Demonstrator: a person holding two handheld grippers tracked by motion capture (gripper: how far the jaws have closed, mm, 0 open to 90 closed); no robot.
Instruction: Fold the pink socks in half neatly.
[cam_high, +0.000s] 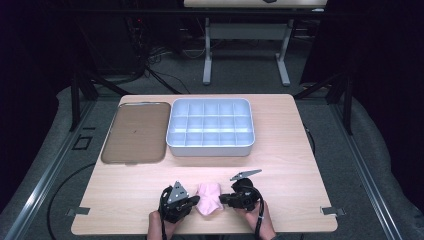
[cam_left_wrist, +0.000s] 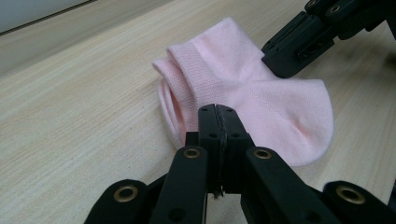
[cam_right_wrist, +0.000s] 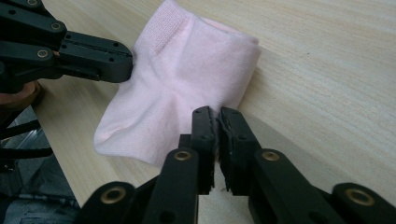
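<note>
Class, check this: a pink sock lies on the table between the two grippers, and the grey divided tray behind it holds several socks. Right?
Not quite. The high view shows the divided tray with empty compartments. The pink sock does lie between the left gripper and the right gripper.

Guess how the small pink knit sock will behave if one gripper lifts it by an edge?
The small pink knit sock is thin folded fabric with soft creases, so it would probably droop and unfold. It looks light, likely to slide across the smooth pale wooden table under a push. Nothing suggests it could roll or break.
</note>
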